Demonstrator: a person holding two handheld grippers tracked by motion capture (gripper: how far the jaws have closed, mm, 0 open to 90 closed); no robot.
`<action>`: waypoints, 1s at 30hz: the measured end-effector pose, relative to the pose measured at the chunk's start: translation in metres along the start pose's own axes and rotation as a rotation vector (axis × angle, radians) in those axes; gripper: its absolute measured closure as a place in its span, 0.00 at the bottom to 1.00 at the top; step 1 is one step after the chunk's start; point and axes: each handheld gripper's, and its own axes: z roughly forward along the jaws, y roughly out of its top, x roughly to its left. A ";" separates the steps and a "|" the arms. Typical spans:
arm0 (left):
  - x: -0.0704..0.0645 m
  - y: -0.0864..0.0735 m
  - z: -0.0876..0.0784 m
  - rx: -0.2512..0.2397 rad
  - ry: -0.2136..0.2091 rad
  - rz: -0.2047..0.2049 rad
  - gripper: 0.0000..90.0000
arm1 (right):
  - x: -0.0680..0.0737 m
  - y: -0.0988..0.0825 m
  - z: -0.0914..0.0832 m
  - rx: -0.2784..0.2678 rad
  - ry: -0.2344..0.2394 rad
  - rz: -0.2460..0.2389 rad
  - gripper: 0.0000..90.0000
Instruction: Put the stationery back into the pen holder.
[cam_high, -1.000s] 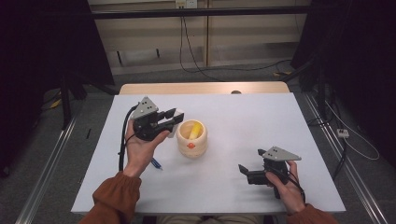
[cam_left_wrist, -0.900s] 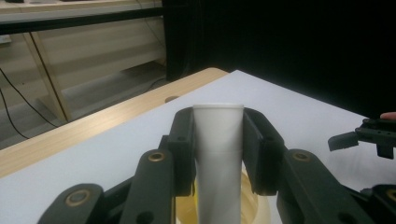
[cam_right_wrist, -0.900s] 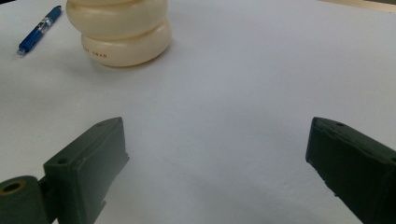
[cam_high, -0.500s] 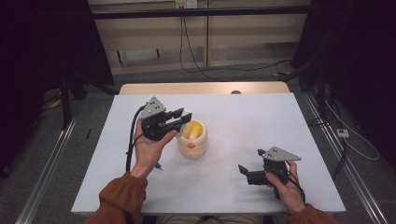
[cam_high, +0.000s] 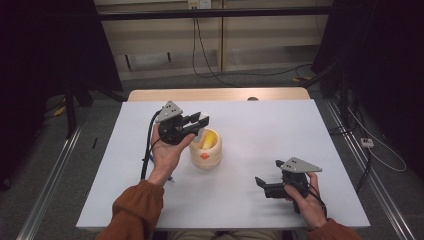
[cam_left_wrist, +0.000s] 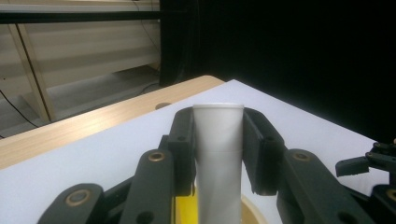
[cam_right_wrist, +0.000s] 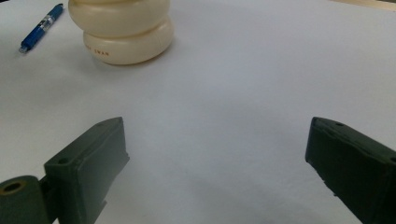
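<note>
On the tabletop (cam_high: 250, 200) I see a cream holder (cam_high: 206, 150) near centre. My left gripper (cam_high: 192, 124) sits above its rim, jaws clamped on a white tube (cam_left_wrist: 218, 154); I judge the tube is mid-transfer, in or out unclear. My right gripper (cam_high: 265, 185) rests well apart, jaws wide and empty. A blue pen (cam_right_wrist: 41, 27) lies beside the holder.

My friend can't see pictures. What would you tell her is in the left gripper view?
A white tube stands upright, clamped between the two black jaws of the left gripper, just above a cream pot with something yellow inside. Behind it stretches a white table with a wooden edge, and the right gripper peeks in at the far right.
</note>
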 end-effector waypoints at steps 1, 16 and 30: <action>-0.001 -0.001 0.002 0.001 0.000 0.001 0.75 | 0.000 0.000 0.000 0.000 0.001 -0.002 0.05; 0.002 -0.008 0.025 0.014 -0.016 -0.018 0.75 | 0.000 0.000 0.000 -0.002 0.002 -0.002 0.05; 0.007 -0.024 0.027 0.032 -0.018 -0.032 0.75 | 0.000 0.000 0.000 0.000 0.005 -0.006 0.05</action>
